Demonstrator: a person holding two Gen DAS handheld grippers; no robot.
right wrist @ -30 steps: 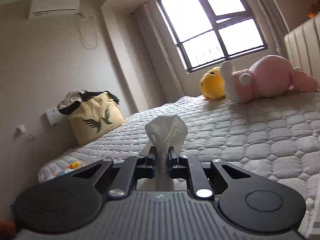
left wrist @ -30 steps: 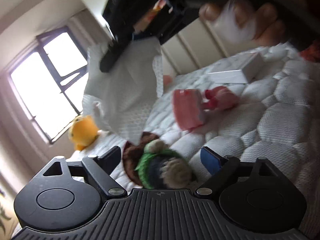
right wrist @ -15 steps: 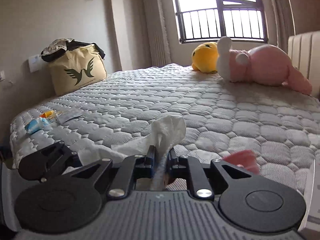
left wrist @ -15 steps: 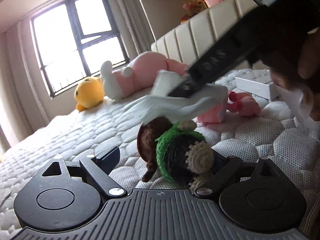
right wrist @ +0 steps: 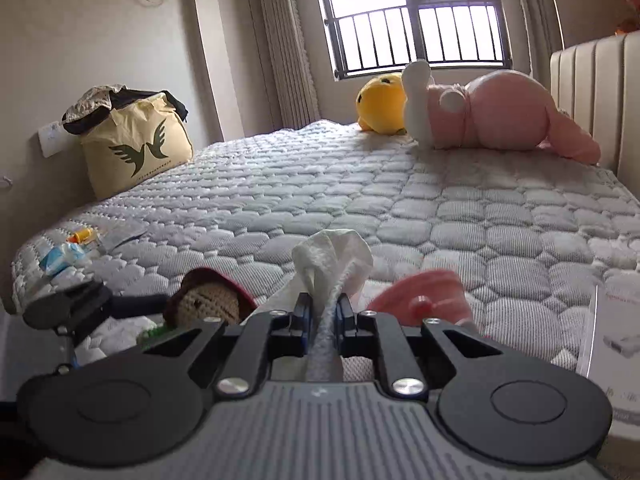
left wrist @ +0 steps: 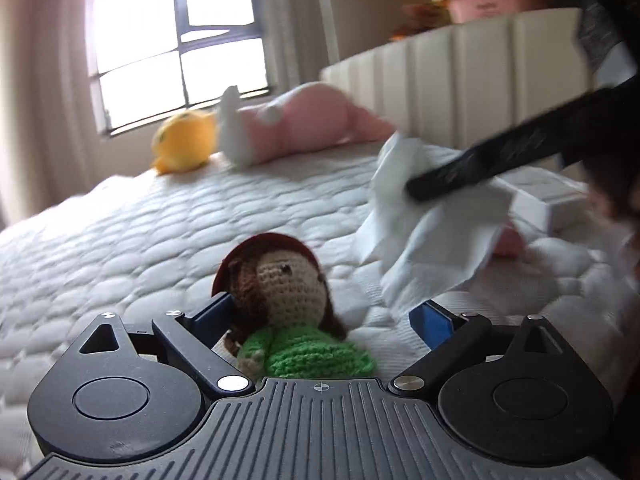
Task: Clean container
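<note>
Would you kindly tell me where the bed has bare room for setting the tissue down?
The quilted grey mattress is bare across its middle, between the cream tote bag and pink plush toy. It is crowded near the crocheted green-clad doll and pink plastic container.

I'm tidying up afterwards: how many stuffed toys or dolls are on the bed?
3: a yellow plush and a pink plush lie together near the window; a crocheted doll lies between the left gripper's open jaws. Others may be hidden.

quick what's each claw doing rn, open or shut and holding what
Left claw: open, holding nothing; the crochet doll lies between its fingers.
Right claw: shut on the white tissue.
</note>
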